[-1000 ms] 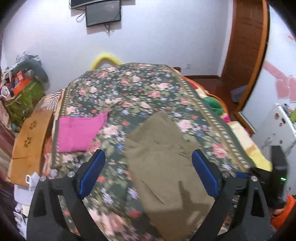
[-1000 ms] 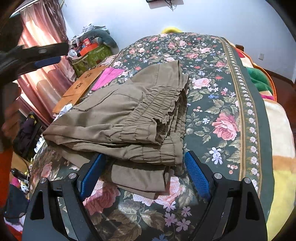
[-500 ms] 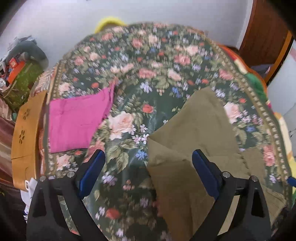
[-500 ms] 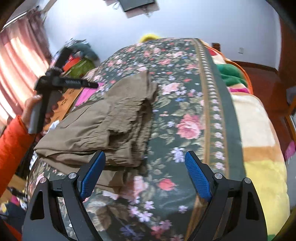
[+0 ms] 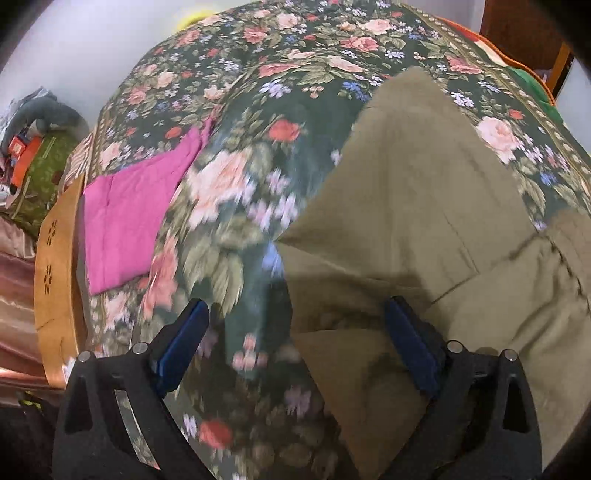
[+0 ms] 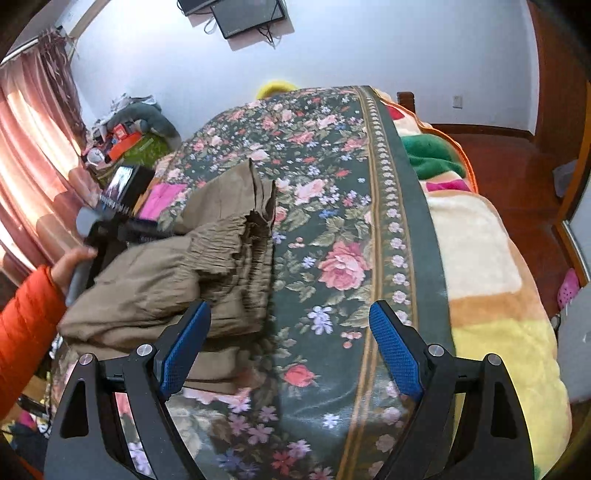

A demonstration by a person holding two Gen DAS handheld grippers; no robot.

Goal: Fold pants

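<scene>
The olive-brown pants [image 5: 424, 206] lie folded in a bundle on the floral bedspread [image 5: 258, 92]. They also show in the right wrist view [image 6: 207, 266], with the gathered waistband facing right. My left gripper [image 5: 295, 339] is open and empty, low over the left edge of the pants. It also shows in the right wrist view [image 6: 122, 221], held by a hand in an orange sleeve, close to the pants' far left side. My right gripper [image 6: 288, 343] is open and empty, above the bedspread just right of the pants.
A folded pink cloth [image 5: 129, 218] lies on the bed's left side beside a wooden board [image 5: 55, 258]. Clutter [image 6: 122, 133] is piled by the curtain. A yellow and cream blanket [image 6: 480, 266] hangs off the bed's right edge. A screen [image 6: 251, 14] hangs on the wall.
My left gripper has dropped down and forward, close over the pants' left edge. My right gripper has pulled back and to the right, off the pants. Both stayed open.
</scene>
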